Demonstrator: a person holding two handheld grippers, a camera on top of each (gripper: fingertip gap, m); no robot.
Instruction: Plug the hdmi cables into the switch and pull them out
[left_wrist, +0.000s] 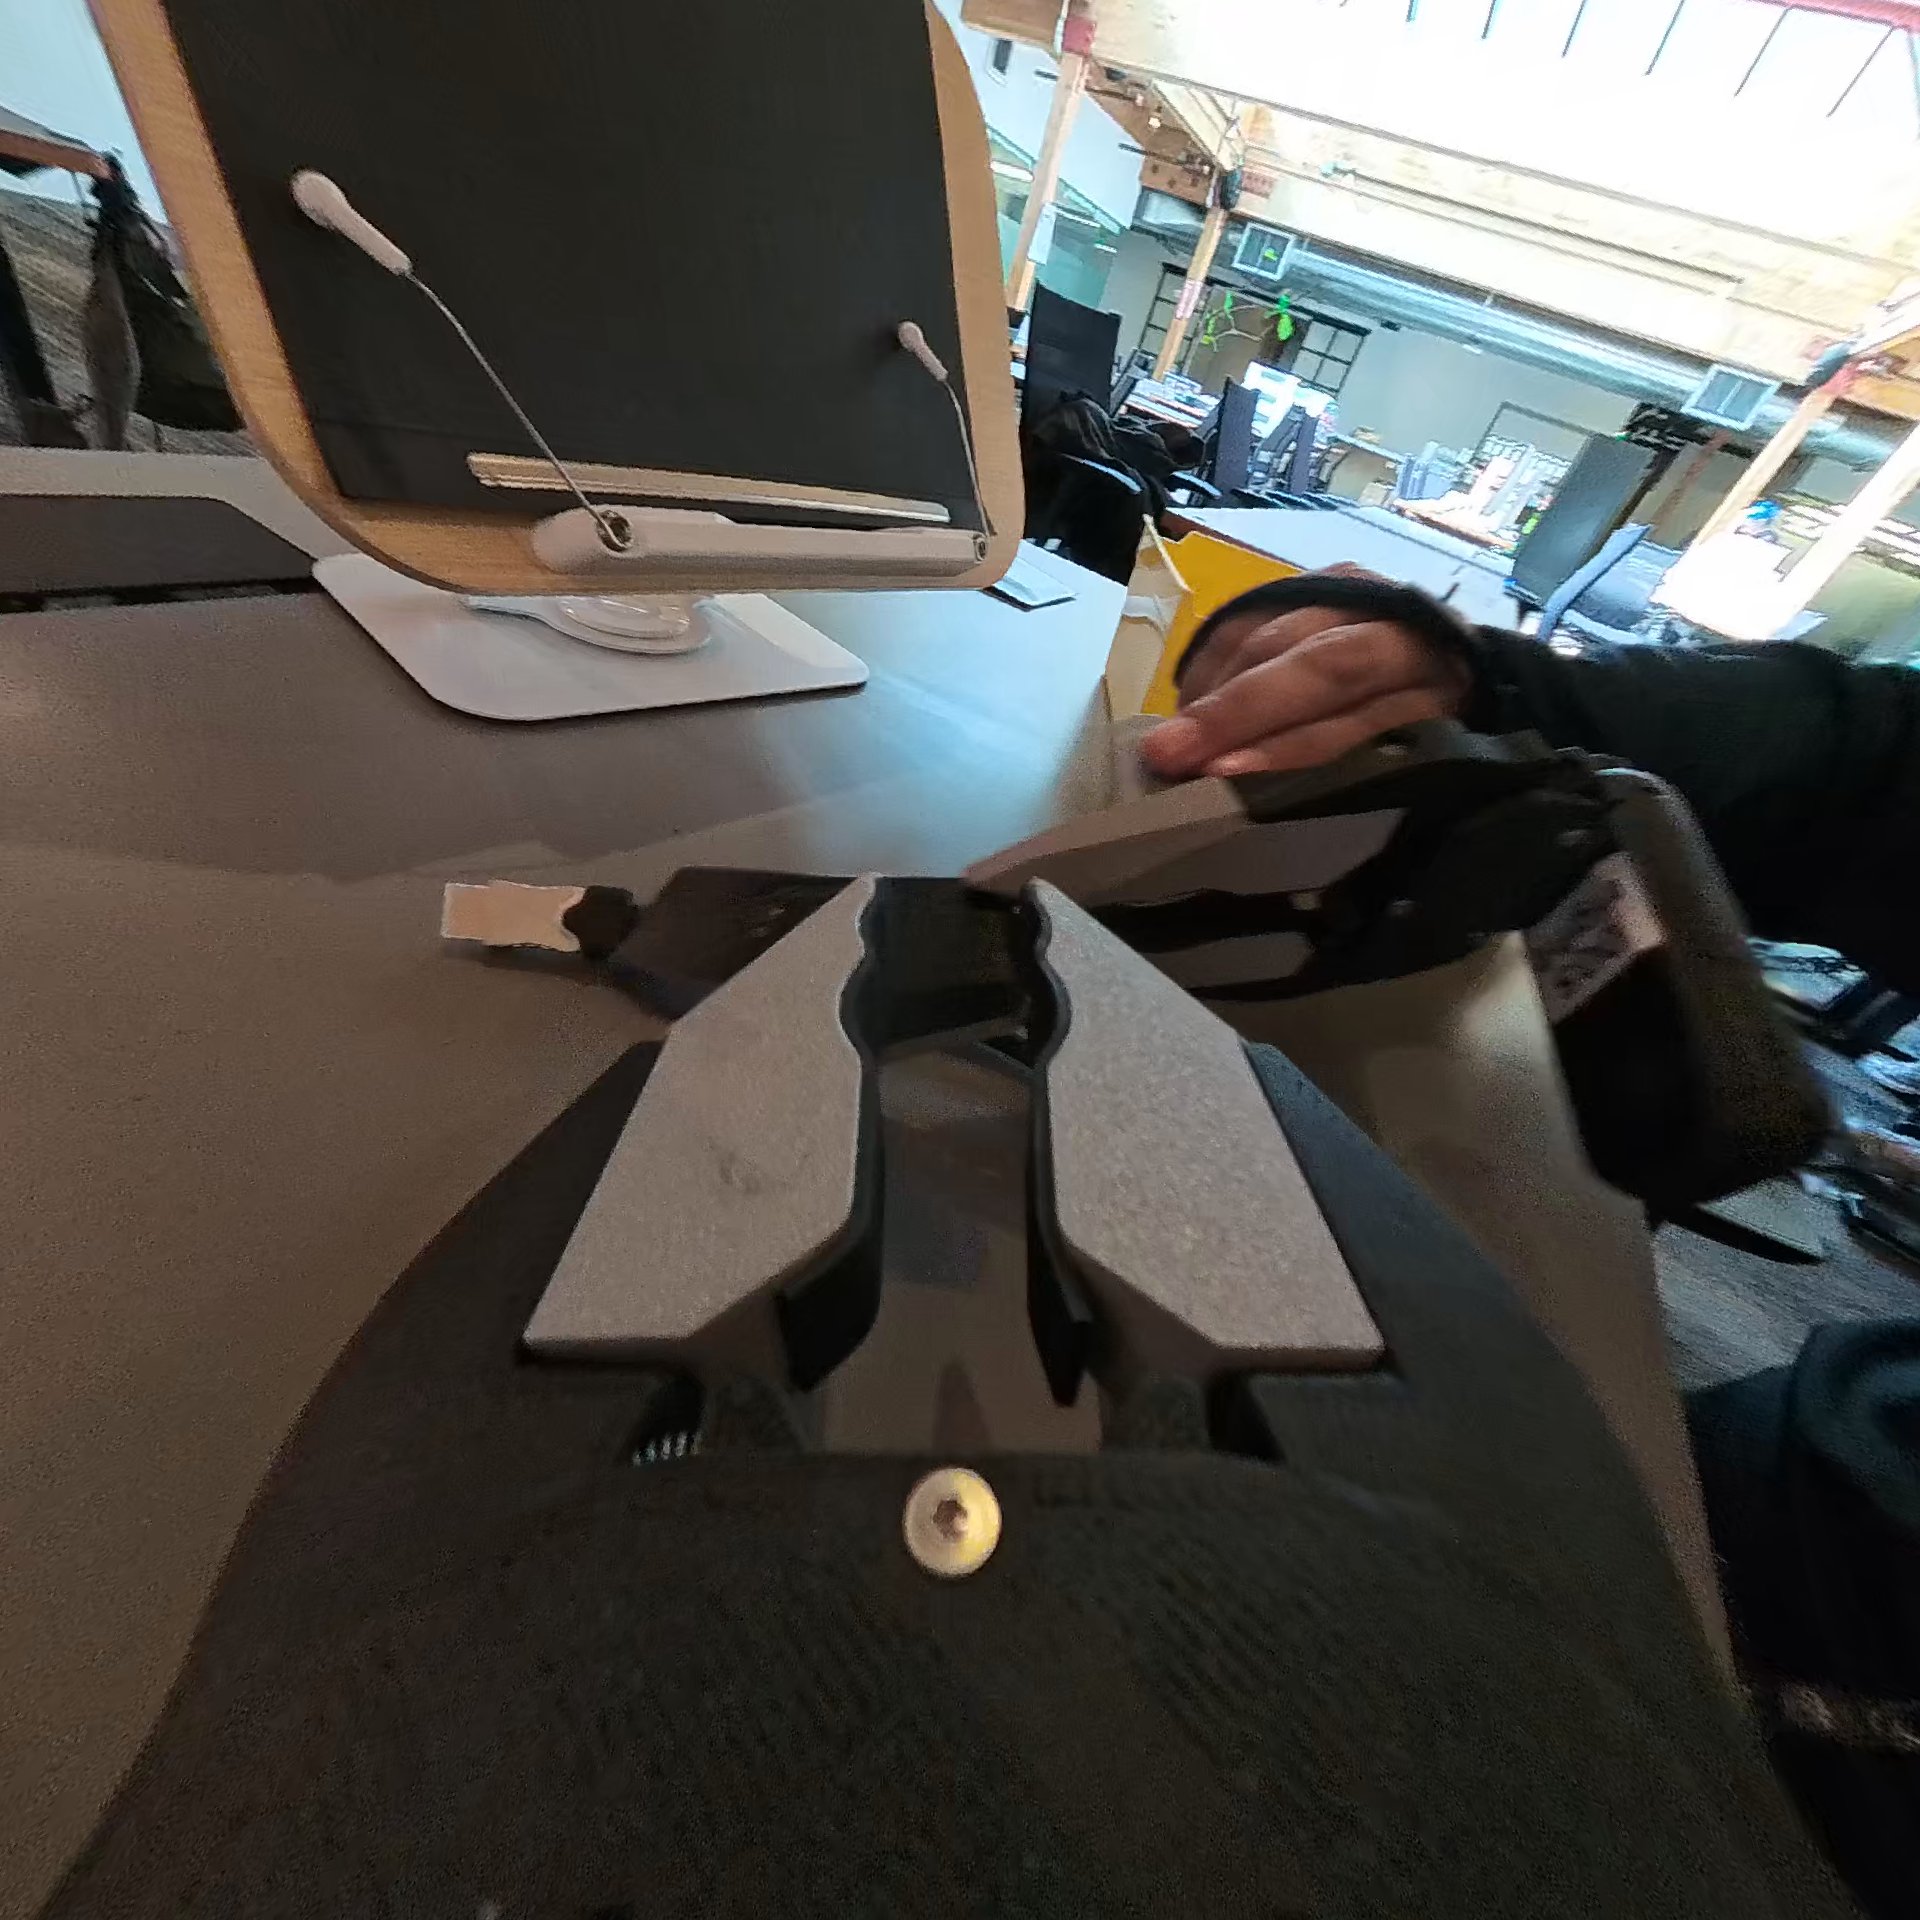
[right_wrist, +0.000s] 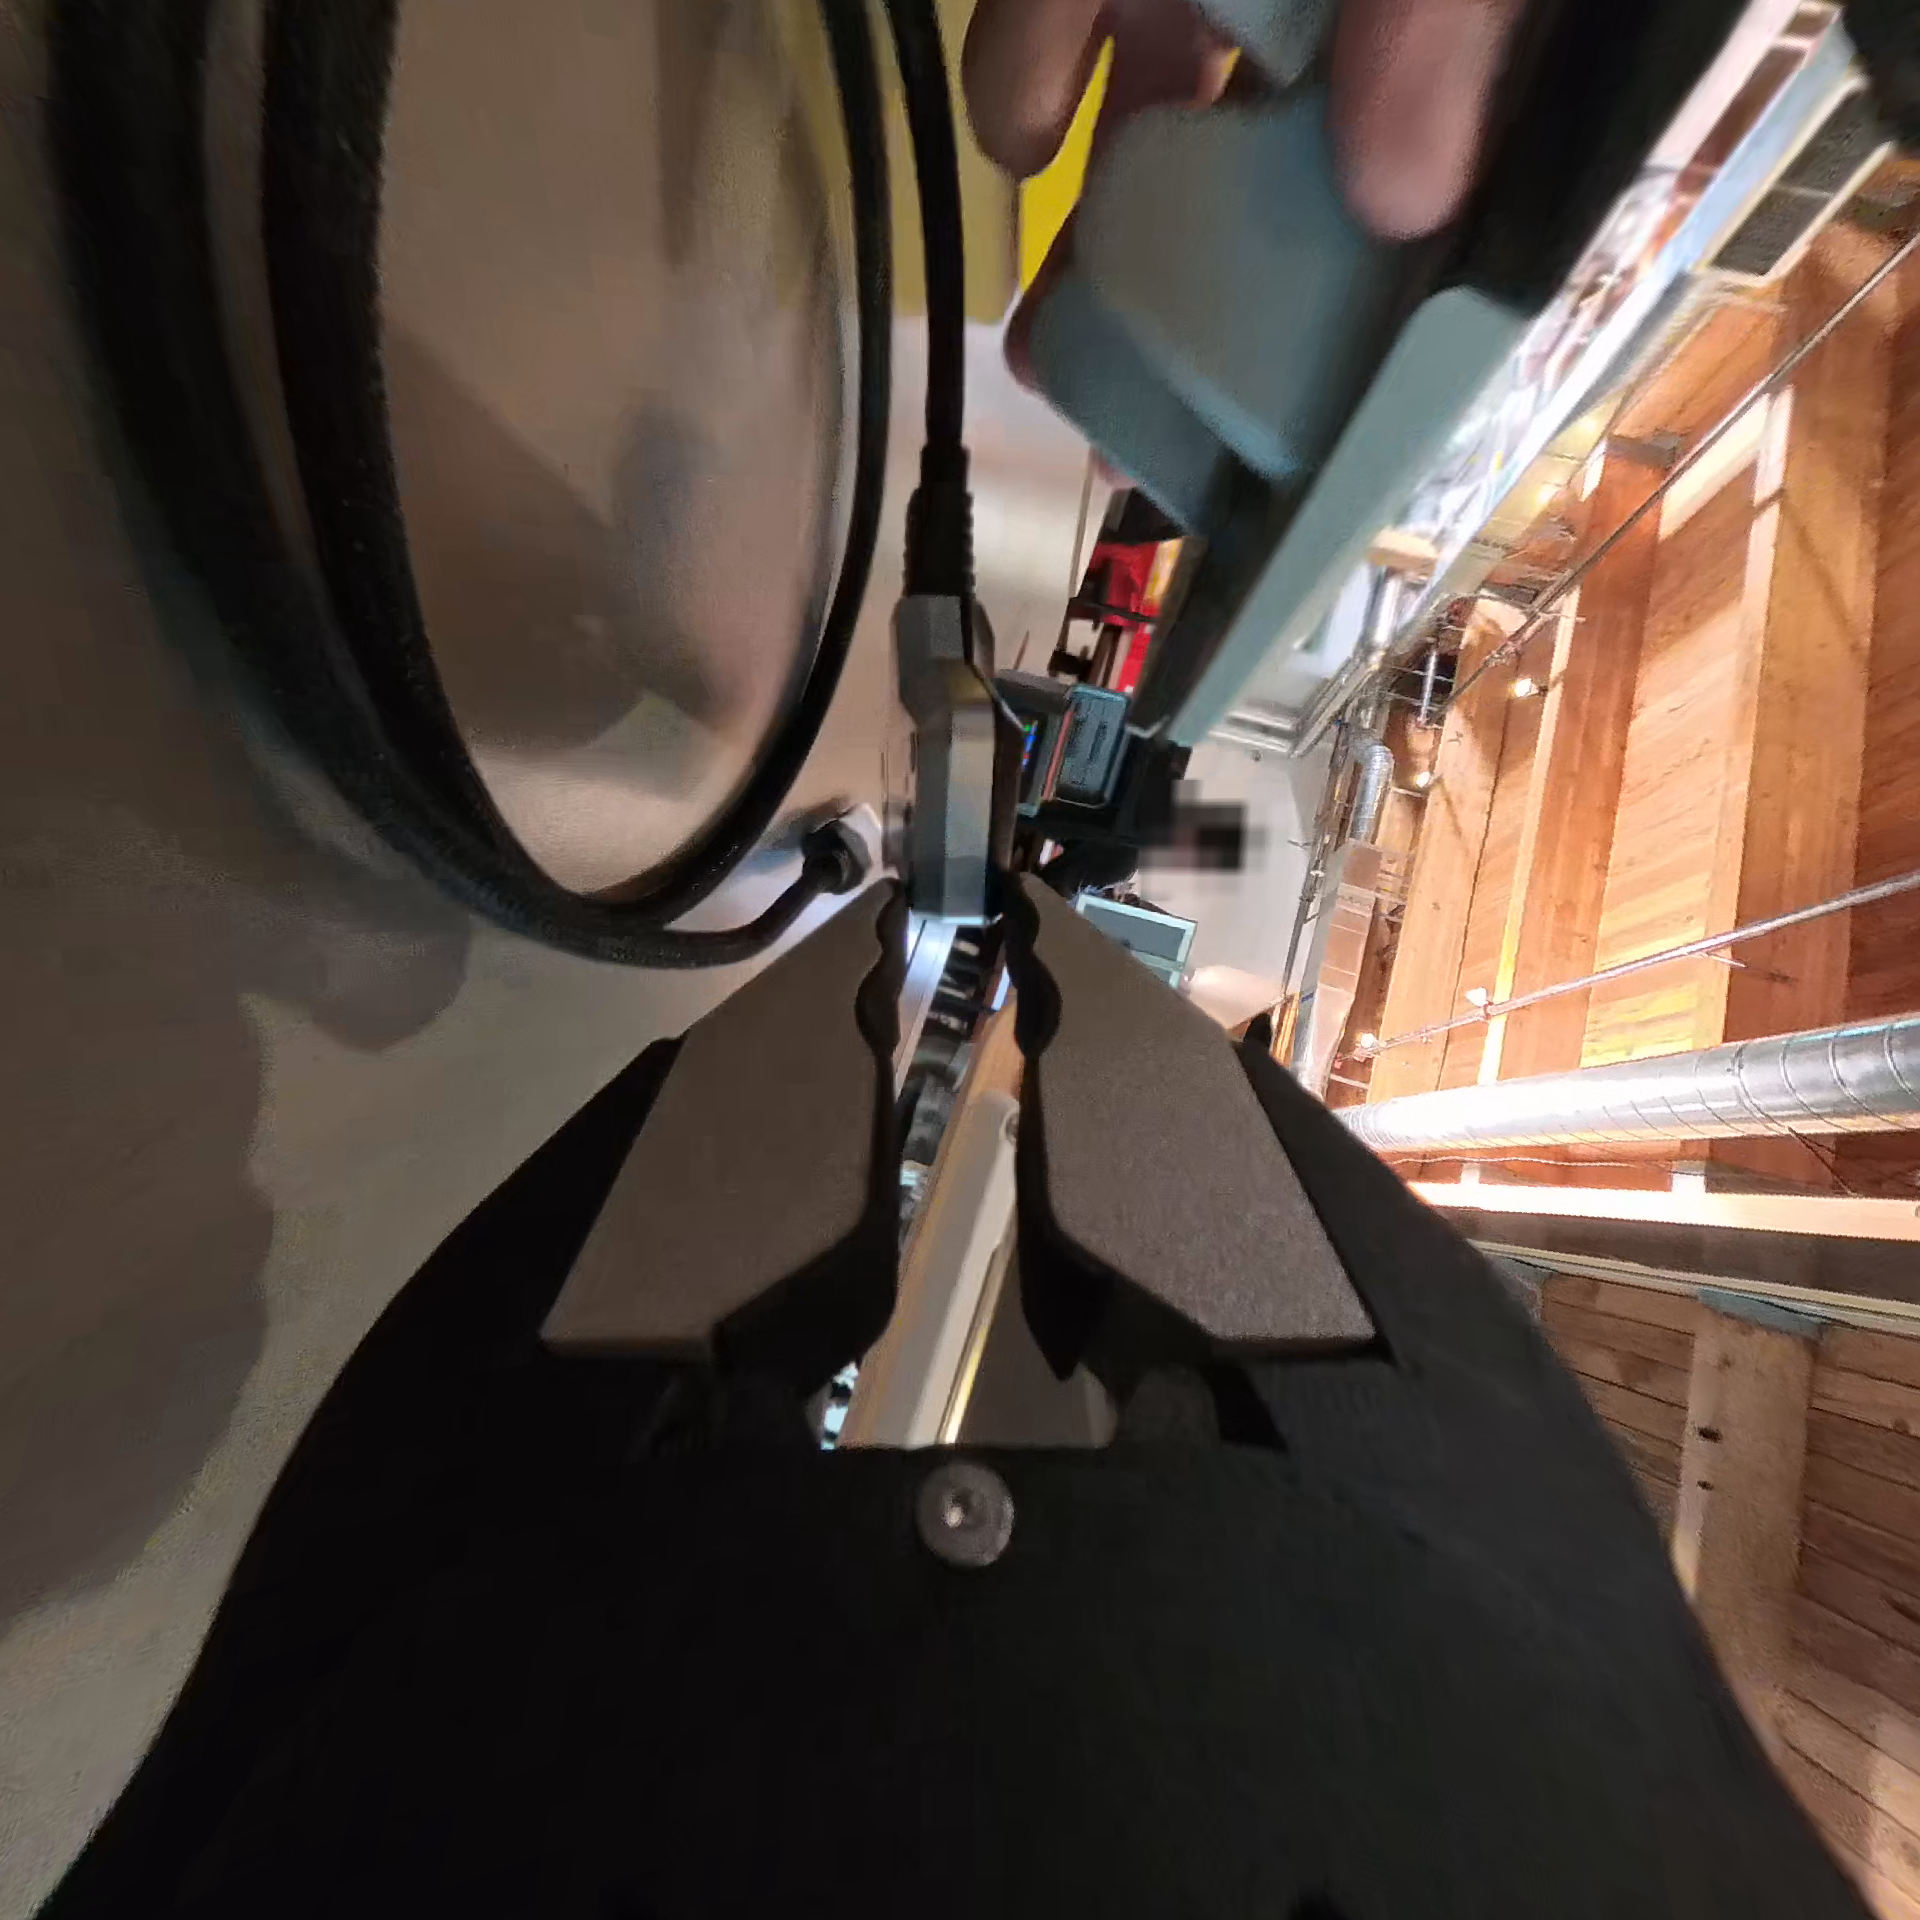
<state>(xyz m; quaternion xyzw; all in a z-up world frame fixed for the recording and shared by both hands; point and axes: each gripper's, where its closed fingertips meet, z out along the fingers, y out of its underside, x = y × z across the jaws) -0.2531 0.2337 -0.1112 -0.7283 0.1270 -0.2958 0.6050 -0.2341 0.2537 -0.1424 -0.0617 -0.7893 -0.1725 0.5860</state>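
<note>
Grey fingers of the left gripper (left_wrist: 951, 914) sit low in the centre of the left wrist view, tips narrowly parted around a black box, the switch (left_wrist: 935, 956), which they seem to be clamping, though the contact is partly hidden. Left of the switch a dark cable (left_wrist: 644, 987) runs off across the table (left_wrist: 260, 1039), and a white tag (left_wrist: 509, 916) lies just beside it. From the right of that frame the right gripper (left_wrist: 1143, 883) reaches in sideways, its tips meeting the switch's far corner, with a hand (left_wrist: 1309, 686) in a black sleeve on top of it. At upper left stands a wood-edged stand (left_wrist: 582, 291) on a white base.

In the right wrist view, rolled on its side, the right gripper (right_wrist: 951, 904) has its tips close together on the end of a grey plug (right_wrist: 951, 790), pinching it. The plug's black braided cable (right_wrist: 940, 312) climbs to the top of the frame and loops round the upper left. Just right of the plug sits a small dark block with a port, and above it the left gripper's (right_wrist: 1299, 436) pale body slants down from the upper right, fingers (right_wrist: 1403, 125) wrapped over it.
</note>
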